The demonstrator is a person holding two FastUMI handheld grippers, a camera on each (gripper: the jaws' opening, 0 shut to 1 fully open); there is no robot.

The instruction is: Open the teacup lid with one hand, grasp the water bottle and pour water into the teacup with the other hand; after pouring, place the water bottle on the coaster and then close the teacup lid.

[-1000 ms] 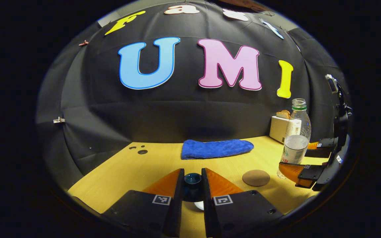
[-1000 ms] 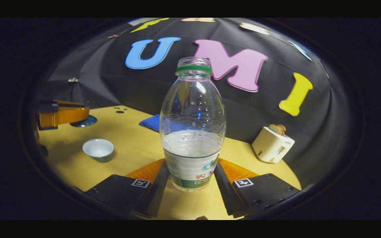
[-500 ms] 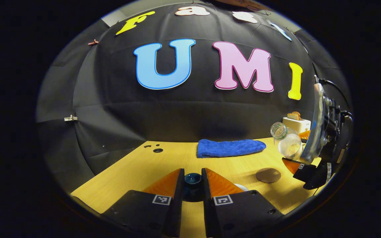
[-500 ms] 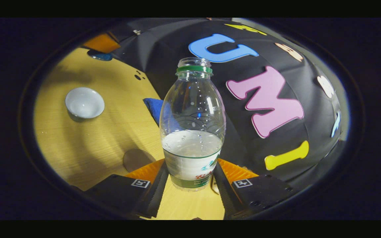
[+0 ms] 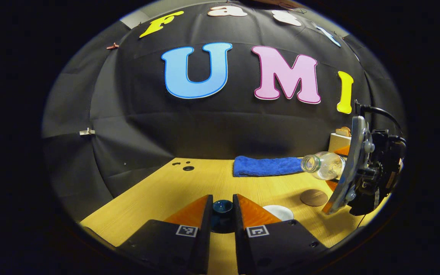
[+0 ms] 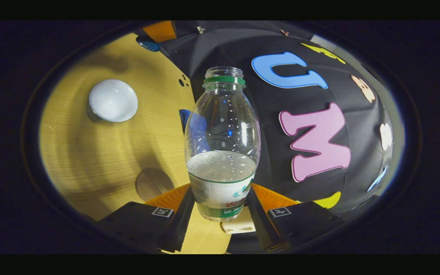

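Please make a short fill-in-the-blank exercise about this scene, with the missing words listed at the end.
1. The right gripper holds the water ____.
2. The left gripper holds the cup's dark ____.
3. The towel at the back of the table is ____ in colour.
4. The round brown coaster has ____ standing on it.

Missing words: bottle; lid; blue; nothing

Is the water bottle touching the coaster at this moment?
Apart. In the left gripper view the water bottle hangs tilted in the air, above the coaster on the table.
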